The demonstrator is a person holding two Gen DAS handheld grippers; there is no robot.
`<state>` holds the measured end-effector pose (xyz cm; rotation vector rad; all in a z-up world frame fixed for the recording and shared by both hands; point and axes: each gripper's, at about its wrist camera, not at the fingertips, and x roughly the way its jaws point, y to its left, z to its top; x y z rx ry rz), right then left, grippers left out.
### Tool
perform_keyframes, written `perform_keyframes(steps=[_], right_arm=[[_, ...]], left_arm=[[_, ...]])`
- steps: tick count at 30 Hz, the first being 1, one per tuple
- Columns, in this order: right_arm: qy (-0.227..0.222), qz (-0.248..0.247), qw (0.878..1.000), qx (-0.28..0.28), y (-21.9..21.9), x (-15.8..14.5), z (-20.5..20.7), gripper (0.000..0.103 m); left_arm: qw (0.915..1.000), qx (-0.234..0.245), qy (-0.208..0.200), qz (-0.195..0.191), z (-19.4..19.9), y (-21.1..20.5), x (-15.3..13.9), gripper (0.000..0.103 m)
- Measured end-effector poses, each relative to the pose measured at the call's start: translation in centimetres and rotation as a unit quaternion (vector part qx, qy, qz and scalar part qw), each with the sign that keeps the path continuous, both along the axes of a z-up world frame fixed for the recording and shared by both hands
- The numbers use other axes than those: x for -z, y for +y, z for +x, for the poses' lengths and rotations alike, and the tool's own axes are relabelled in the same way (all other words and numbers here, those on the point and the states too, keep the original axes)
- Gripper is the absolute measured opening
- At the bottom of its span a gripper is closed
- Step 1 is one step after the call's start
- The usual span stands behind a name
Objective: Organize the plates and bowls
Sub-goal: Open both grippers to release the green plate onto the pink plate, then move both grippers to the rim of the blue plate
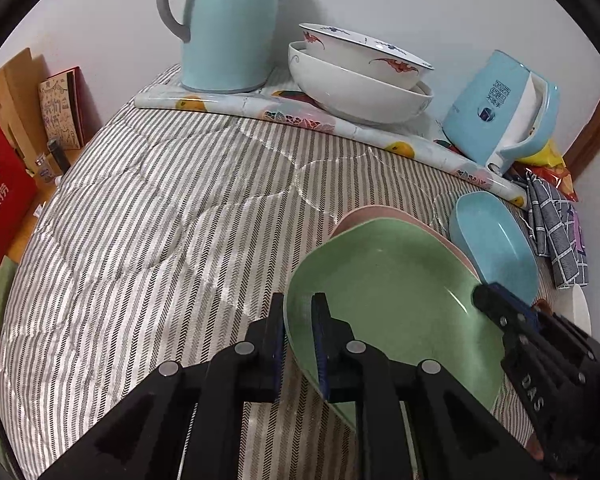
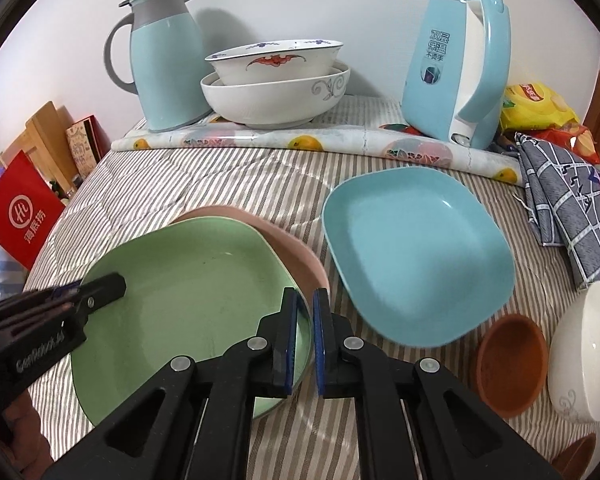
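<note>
Free room: the striped cloth (image 1: 140,240) left of the green plate (image 2: 188,300) is bare up to the rolled mat (image 2: 300,142). A narrow strip of cloth separates the green plate from the blue plate (image 2: 416,256).

Obstacles: the back row along the wall holds a jug (image 2: 168,68), stacked bowls (image 2: 276,92) and a kettle (image 2: 452,76). At the right edge lie a checked cloth (image 2: 568,216), a brown bowl (image 2: 512,364) and a white bowl (image 2: 588,352), close together.

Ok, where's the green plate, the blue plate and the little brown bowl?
green plate (image 2: 188,292): right wrist view, on its flat middle.
blue plate (image 2: 416,256): right wrist view, on its inside bottom.
brown bowl (image 2: 512,364): right wrist view, on its inside.
</note>
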<state>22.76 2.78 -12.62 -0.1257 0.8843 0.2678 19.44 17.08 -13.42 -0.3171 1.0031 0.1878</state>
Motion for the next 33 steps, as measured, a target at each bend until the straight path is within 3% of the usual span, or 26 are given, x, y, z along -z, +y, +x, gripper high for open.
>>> perform_keyframes(steps=[3, 9, 12, 16, 21, 24, 26, 33], right_arm=[[-0.004, -0.004, 1.000, -0.001, 0.4, 0.2, 1.0, 0.010], [-0.007, -0.002, 1.000, 0.008, 0.5, -0.2, 1.4, 0.012], [-0.009, 0.002, 1.000, 0.013, 0.2, -0.6, 0.9, 0.013], [-0.008, 0.012, 1.000, 0.021, -0.4, -1.2, -0.1, 0.033], [-0.017, 0.026, 0.999, 0.031, -1.5, -2.1, -2.1, 0.037], [-0.018, 0.034, 0.999, 0.038, -2.2, -2.4, -3.3, 0.044], [-0.018, 0.038, 0.998, 0.044, -2.6, -2.5, -4.0, 0.053], [-0.043, 0.047, 0.995, 0.076, -5.8, -4.0, -6.3, 0.056]], left_arm=[[1.0000, 0.006, 0.003, -0.004, 0.1, -0.1, 0.2, 0.018], [0.9998, 0.003, 0.004, 0.021, 0.0, -0.1, -0.4, 0.049], [0.9998, 0.004, 0.001, 0.020, -0.2, 0.2, -0.8, 0.051], [0.9998, 0.003, 0.002, 0.019, -0.7, 0.4, -1.0, 0.051], [0.9998, 0.005, -0.003, 0.018, -1.9, 0.2, -1.6, 0.051], [0.9998, 0.007, -0.009, 0.019, -2.7, -0.2, -2.2, 0.051], [0.9997, 0.008, -0.013, 0.018, -3.2, -0.5, -2.6, 0.051], [0.9990, 0.022, -0.033, 0.020, -4.0, -2.6, -4.3, 0.051]])
